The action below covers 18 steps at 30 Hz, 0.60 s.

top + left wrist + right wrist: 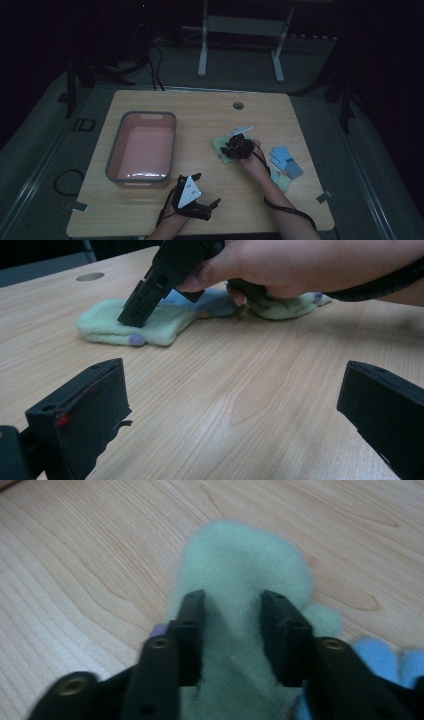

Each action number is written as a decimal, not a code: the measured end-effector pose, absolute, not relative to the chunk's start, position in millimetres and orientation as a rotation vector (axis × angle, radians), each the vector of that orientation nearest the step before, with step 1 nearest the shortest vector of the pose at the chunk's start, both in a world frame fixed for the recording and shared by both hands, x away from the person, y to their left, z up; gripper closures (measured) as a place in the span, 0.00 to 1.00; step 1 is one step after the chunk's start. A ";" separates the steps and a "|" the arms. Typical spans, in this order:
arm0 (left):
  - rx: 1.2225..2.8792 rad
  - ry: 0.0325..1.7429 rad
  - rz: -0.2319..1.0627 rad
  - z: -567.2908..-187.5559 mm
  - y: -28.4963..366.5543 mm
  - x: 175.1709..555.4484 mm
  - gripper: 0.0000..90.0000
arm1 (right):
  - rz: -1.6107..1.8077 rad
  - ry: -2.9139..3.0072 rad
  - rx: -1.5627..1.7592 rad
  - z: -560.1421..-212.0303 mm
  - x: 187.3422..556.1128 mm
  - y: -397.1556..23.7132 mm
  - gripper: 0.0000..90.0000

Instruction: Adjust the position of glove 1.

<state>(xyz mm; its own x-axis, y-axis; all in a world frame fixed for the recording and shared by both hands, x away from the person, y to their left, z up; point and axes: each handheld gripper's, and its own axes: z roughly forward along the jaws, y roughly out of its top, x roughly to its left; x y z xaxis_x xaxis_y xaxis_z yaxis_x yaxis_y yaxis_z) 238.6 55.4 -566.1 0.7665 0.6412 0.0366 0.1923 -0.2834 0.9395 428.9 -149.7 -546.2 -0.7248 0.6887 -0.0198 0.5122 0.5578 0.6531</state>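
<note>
Though dim, no legible writing on green glove [240, 570].

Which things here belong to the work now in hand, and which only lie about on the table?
In the work:
- right claw, down on the green fleece
- light green fleece glove

Lying about:
- pink tub
- blue glove
- left claw, open, resting on the table
</note>
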 end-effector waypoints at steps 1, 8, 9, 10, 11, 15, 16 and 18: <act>1.842 0.642 0.501 -566.1 55.3 238.6 0.00 | 0.928 2.518 0.996 -546.7 428.7 -148.8 0.76; 1.842 0.647 0.499 -566.0 55.4 238.9 0.00 | 0.885 2.478 1.019 -545.6 424.6 -139.2 0.92; 1.842 0.647 0.500 -566.0 55.4 238.8 0.00 | 0.881 2.477 1.020 -544.6 424.2 -138.7 0.92; 1.842 0.647 0.500 -566.0 55.4 238.8 0.00 | 0.893 2.474 1.041 -543.5 424.0 -139.0 0.93; 1.842 0.646 0.503 -566.1 55.2 238.6 0.00 | 0.909 2.470 1.066 -541.1 423.3 -140.3 0.93; 1.843 0.649 0.505 -566.0 55.1 238.7 0.00 | 0.943 2.455 1.100 -526.7 414.2 -143.6 0.94; 1.843 0.651 0.505 -566.0 55.0 238.7 0.00 | 0.939 2.449 1.098 -522.9 411.3 -144.3 0.94; 1.843 0.651 0.506 -566.0 54.9 238.6 0.00 | 0.942 2.420 1.099 -513.4 402.9 -147.5 0.94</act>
<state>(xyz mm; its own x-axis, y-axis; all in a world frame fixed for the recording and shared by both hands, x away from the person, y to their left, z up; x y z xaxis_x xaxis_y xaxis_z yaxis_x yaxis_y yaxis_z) 238.6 54.9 -566.0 0.7606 0.6481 0.0375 0.1961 -0.2845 0.9384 402.9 -147.5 -513.4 -0.6526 0.7575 -0.0180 0.5462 0.4867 0.6818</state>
